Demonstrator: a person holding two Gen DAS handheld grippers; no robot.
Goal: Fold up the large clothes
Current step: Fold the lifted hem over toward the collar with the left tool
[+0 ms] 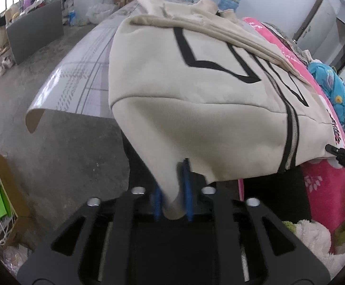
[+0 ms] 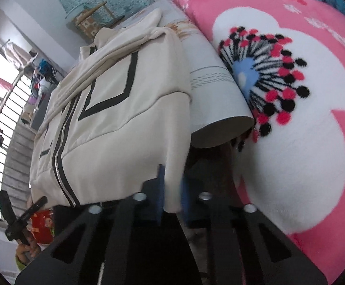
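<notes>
Lying on the plastic-covered table [image 1: 77,76], with its hem hanging over the near edge, cream zip jacket [image 1: 196,90]; left gripper [image 1: 172,190] clamped on the left hem corner, right gripper [image 2: 172,190] clamped on the right hem corner, beside pink blanket [image 2: 291,95]

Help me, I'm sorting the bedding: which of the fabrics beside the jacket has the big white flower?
The pink blanket: it carries the large white flower, unlike the blue patterned quilt beside it.
</notes>
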